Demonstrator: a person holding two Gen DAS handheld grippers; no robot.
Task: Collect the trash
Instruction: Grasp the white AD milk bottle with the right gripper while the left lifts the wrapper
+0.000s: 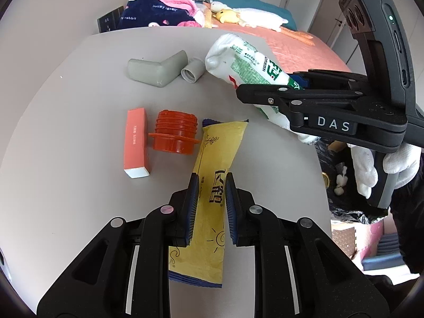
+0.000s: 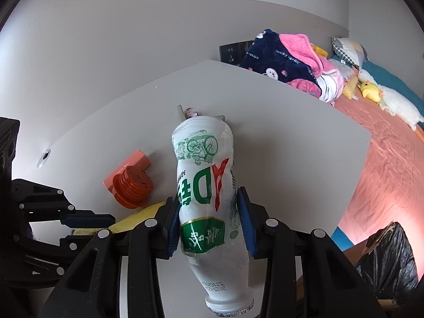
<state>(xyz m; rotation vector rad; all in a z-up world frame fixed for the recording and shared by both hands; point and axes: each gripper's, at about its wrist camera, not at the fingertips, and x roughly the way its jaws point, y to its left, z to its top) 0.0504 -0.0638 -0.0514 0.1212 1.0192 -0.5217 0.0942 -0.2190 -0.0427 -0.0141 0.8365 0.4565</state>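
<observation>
Right gripper [image 2: 210,220] clenched on white bottle [image 2: 204,185], long axis twelve-to-six; black trash bag [image 2: 392,259] at four o'clock, nearest.

Home bedroom: bed [image 2: 384,164] with salmon-pink cover, heaped fleece blanket [image 2: 286,61] with rabbit print, plush toys [image 1: 228,16] by pillows [image 2: 347,47], pale doors behind, likely wardrobe; grey table [image 1: 79,100] beside bed

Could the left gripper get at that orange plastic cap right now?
Probably not yet. The left gripper is shut on the yellow wrapper, so it is occupied. The orange cap itself sits uncovered on the table just ahead, between the wrapper and the pink box.
</observation>
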